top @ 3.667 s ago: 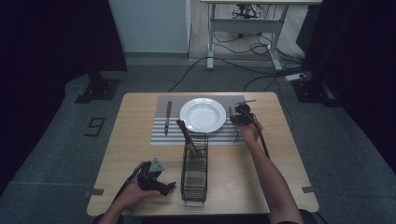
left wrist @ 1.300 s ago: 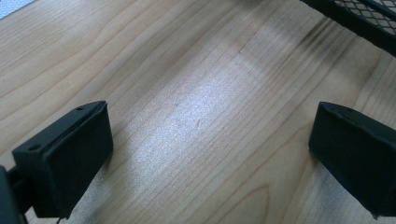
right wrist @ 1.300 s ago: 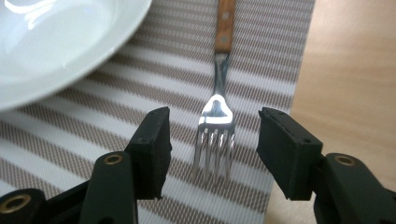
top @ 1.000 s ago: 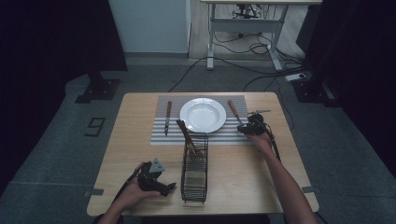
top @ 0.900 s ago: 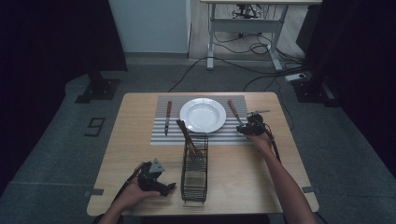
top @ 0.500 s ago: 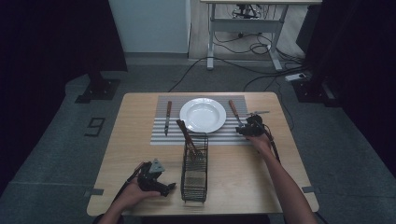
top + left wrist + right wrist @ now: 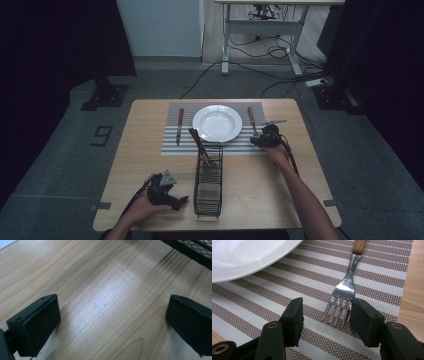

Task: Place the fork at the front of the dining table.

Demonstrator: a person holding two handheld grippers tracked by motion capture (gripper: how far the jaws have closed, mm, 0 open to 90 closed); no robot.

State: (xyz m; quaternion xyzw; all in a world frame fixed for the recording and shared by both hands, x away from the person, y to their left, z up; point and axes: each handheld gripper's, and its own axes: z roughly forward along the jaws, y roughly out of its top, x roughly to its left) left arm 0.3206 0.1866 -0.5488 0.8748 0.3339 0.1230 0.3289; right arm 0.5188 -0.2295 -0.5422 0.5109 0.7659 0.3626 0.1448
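Steel fork (image 7: 344, 293) laid on striped mat (image 7: 287, 285), right of plate (image 7: 217, 123); right gripper (image 7: 325, 312) half-open around tines, gripping nothing; left gripper (image 7: 112, 322) wide, empty; basket cutlery (image 7: 201, 146) unplaced.

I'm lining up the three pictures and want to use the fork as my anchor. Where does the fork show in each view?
High view: the fork lies on the striped placemat, right of the white plate, wooden handle pointing away.
Left gripper view: not in it; bare wooden table.
Right gripper view: fork upper centre, tines toward the camera.
Shared landmark: the plate, upper left there.
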